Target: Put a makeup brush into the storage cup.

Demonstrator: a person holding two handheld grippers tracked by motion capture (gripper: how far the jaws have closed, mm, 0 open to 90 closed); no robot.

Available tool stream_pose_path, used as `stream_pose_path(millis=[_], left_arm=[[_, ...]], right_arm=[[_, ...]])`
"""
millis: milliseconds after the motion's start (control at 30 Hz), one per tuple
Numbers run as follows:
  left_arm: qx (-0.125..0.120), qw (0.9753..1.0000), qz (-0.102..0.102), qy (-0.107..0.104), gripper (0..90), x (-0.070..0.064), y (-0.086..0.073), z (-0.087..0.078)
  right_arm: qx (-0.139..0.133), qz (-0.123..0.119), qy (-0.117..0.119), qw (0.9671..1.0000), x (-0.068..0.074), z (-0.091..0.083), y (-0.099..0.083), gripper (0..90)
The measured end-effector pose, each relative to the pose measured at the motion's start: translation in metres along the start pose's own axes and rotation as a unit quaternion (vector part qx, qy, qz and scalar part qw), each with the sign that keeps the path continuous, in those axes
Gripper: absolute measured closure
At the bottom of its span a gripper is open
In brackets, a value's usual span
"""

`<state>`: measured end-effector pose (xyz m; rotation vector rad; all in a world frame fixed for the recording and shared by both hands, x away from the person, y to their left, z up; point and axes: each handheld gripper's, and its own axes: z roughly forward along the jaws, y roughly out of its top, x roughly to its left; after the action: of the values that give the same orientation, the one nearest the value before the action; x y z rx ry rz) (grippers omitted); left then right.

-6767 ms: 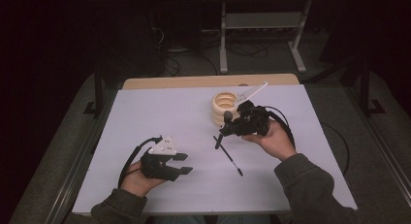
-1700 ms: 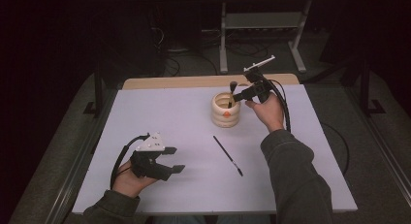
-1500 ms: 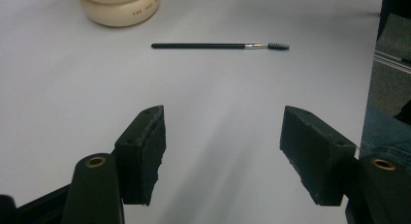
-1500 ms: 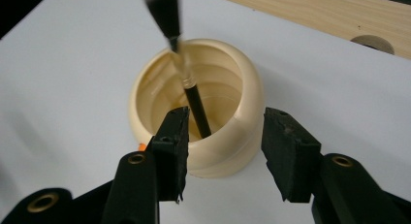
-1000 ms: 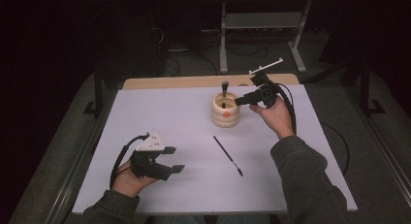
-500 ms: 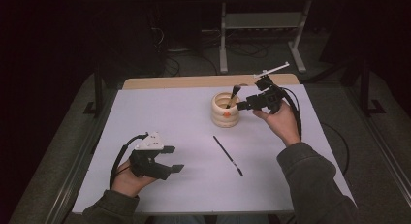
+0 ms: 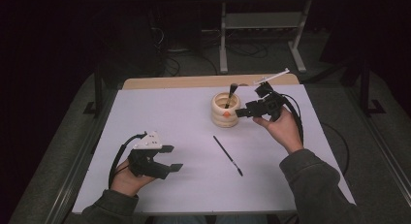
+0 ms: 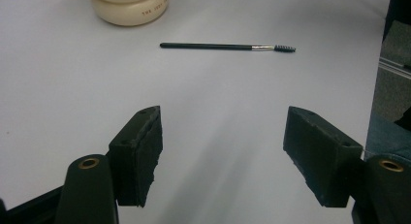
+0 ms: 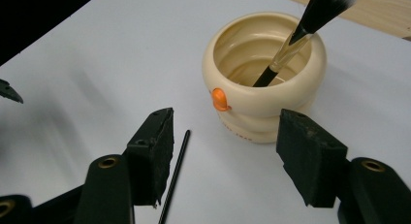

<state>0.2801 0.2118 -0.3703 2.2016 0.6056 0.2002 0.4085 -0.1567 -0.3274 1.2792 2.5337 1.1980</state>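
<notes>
Right gripper [image 7: 244, 111] sat just right of the cream ribbed cup [image 7: 226, 109], jaws apart and empty, cup framed between them in the right gripper view. Makeup brush [image 9: 295, 34] stood in the cup, handle down, bristles up, leaning on the rim. Mascara wand [image 7: 228, 155] lay flat on the desk [image 7: 179, 112], near side of the cup, well apart from both grippers. Left gripper [image 7: 170, 157] was at the near-left of the desk, jaws wide apart, holding nothing, pointed toward the wand
</notes>
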Motion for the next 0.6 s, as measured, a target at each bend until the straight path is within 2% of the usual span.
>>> stream_pose_path(millis=[333,367,467,600], left_arm=[[-0.003,1.0,0.0,0.001,29.5,-0.001,0.0,-0.002],[-0.005,1.0,0.0,0.001,29.6,-0.001,0.001,-0.002],[-0.007,1.0,0.001,0.002,29.5,-0.001,0.001,-0.002],[-0.006,1.0,0.0,0.001,29.5,-0.001,0.001,-0.002]], right_arm=[[-0.001,-0.011,0.003,0.9999,0.007,0.0,-0.009,34.1],[0.002,-0.003,0.004,1.0,0.007,0.0,-0.01,34.0],[0.0,-0.001,0.007,1.0,0.008,-0.001,-0.013,33.6],[0.004,-0.008,0.005,1.0,0.01,-0.001,-0.014,32.7]])
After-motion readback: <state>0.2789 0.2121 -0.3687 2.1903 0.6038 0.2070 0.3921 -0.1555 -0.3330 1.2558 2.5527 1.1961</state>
